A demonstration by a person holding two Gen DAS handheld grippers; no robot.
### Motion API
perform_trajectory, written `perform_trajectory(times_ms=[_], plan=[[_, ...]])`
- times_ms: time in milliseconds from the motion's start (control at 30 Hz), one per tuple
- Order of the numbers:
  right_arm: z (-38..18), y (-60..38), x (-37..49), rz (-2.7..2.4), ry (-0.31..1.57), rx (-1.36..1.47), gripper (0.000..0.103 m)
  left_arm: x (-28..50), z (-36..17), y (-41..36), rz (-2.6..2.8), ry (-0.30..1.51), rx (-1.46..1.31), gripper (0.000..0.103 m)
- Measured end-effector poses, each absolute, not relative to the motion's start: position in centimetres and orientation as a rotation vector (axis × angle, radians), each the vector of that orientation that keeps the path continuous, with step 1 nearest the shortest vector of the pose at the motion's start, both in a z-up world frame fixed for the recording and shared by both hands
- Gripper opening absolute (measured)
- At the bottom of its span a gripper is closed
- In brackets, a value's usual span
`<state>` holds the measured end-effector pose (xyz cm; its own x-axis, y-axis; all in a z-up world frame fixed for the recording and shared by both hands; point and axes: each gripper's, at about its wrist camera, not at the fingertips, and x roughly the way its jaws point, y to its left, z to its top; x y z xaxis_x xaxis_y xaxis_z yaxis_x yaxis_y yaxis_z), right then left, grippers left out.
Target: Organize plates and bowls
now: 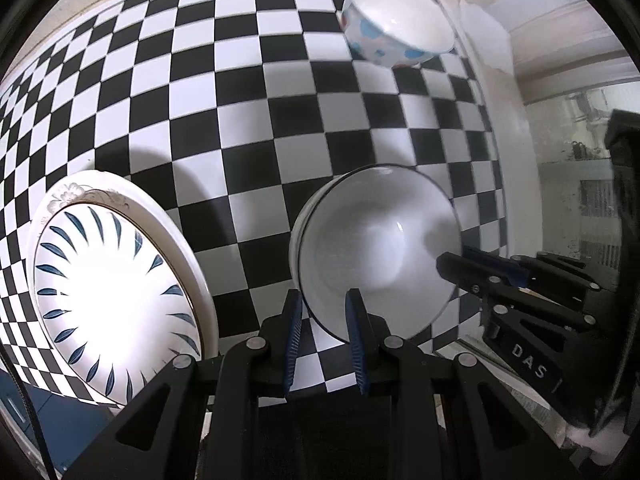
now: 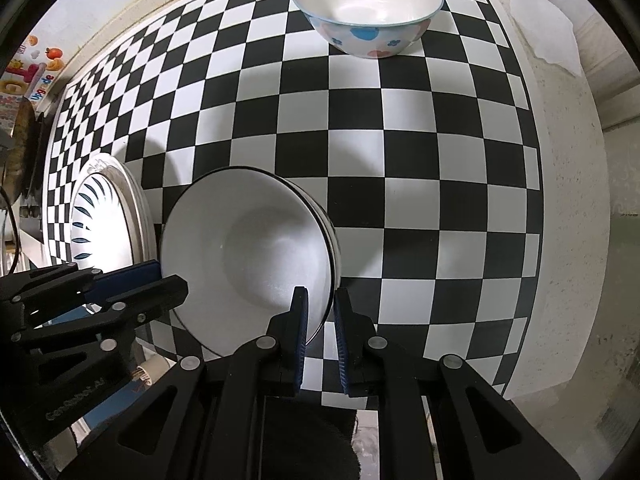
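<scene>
A white bowl with a thin dark rim point(image 1: 380, 248) point(image 2: 248, 248) is gripped from both sides over the checkered cloth point(image 2: 400, 152). A second rim shows just under it, so it may be nested in another bowl. My left gripper point(image 1: 325, 306) is shut on the bowl's near rim and also shows in the right wrist view point(image 2: 170, 276). My right gripper point(image 2: 320, 304) is shut on the opposite rim, with one finger inside the bowl, and shows in the left wrist view point(image 1: 452, 266). Stacked plates point(image 1: 120, 300) point(image 2: 100, 232), the top one with blue leaf marks, lie to the left.
A white bowl with blue and red spots point(image 1: 396, 24) point(image 2: 368, 12) stands at the far end of the cloth. A crumpled white tissue point(image 2: 544, 32) lies on the bare pale counter point(image 2: 572, 200) to the right. Colourful stickers point(image 2: 28, 72) are at far left.
</scene>
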<state>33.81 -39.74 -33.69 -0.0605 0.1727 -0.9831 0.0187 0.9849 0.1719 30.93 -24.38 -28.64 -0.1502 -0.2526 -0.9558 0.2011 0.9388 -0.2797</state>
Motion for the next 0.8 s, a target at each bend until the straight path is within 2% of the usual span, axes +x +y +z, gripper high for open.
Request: perform_trajectory(times_ms=[433, 500, 567, 600, 800], plan=[[-27.4, -42.2, 34.2, 0.165, 1.487, 0.241, 0.017, 33.3, -22.3, -24.8, -0.355, 1.479, -0.004, 0.024], [-26.4, -43.1, 34.9, 0.156, 1.466, 0.256, 0.026, 34.8, -22.0, -25.0, -0.357, 1.478, -0.024, 0.024], [-25.5, -44.4, 36.1, 0.149, 1.442, 0.286, 0.044, 36.5, -22.1, -25.3, -0.360, 1.486, -0.049, 0.024], [-25.4, -44.8, 36.8, 0.146, 1.433, 0.300, 0.048, 37.6, -22.1, -25.6, -0.358, 1.489, -0.061, 0.024], [-26.3, -49.1, 42.5, 0.088, 1.407, 0.407, 0.050, 44.2, -23.9, -27.3, -0.350, 1.526, -0.126, 0.024]])
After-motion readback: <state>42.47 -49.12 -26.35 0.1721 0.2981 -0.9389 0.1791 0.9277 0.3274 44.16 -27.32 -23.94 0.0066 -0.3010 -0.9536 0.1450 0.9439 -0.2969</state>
